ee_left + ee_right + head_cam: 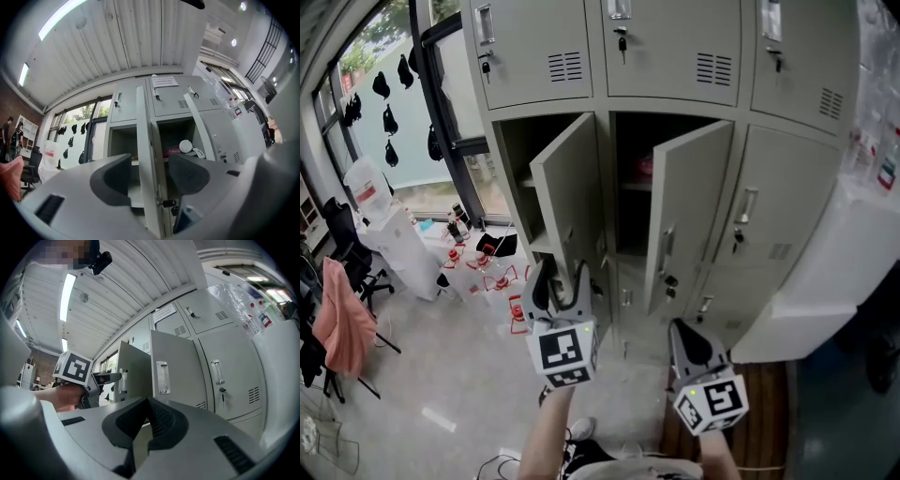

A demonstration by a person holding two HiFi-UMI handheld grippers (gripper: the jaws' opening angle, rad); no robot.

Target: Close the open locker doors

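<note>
The left hand-held gripper (558,281) is released, the edge of the left open locker door (572,197) between its jaws. The right hand-held gripper (687,336) is clenched empty, the second open locker door (689,216) ahead of it.

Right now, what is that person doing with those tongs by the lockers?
A person holds a gripper in each hand to shut locker doors. Two doors in the lockers stand open: the left door and the middle door. The left gripper has its tongs open around the left door's edge, not pinching it. The right gripper has its tongs shut and empty, facing the middle door.
</note>
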